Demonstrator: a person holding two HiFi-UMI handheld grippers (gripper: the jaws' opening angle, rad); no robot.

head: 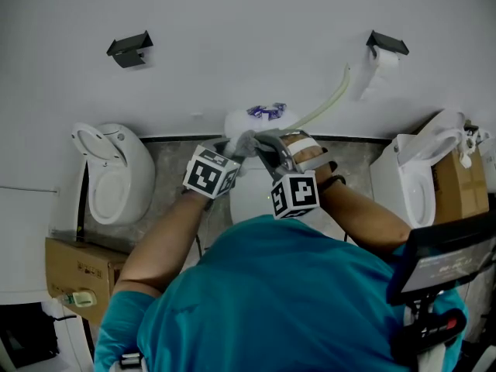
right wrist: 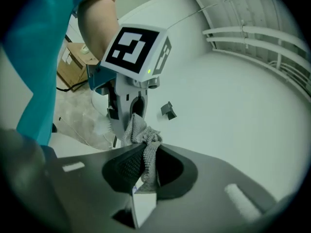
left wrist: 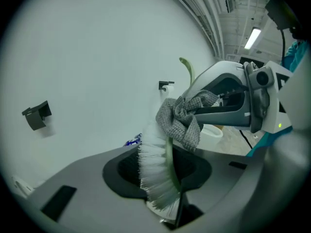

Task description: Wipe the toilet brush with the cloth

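A toilet brush (left wrist: 158, 171) with white bristles and a pale green spine stands between the jaws of my left gripper (left wrist: 167, 203), which is shut on it. The brush's pale green handle (head: 325, 103) runs up and to the right in the head view. A grey knitted cloth (left wrist: 182, 118) lies against the top of the bristles. My right gripper (right wrist: 143, 178) is shut on that cloth (right wrist: 143, 147). In the head view both grippers meet over the middle toilet (head: 252, 188), the left gripper (head: 231, 149) beside the right gripper (head: 260, 142), with the cloth (head: 243, 141) bunched between them.
A white toilet (head: 116, 173) stands at the left and another toilet (head: 415, 180) at the right, each next to a cardboard box (head: 77, 270). On the white wall are a black bracket (head: 129, 49) and a paper roll holder (head: 385, 51). A blue-purple packet (head: 267, 111) lies behind the grippers.
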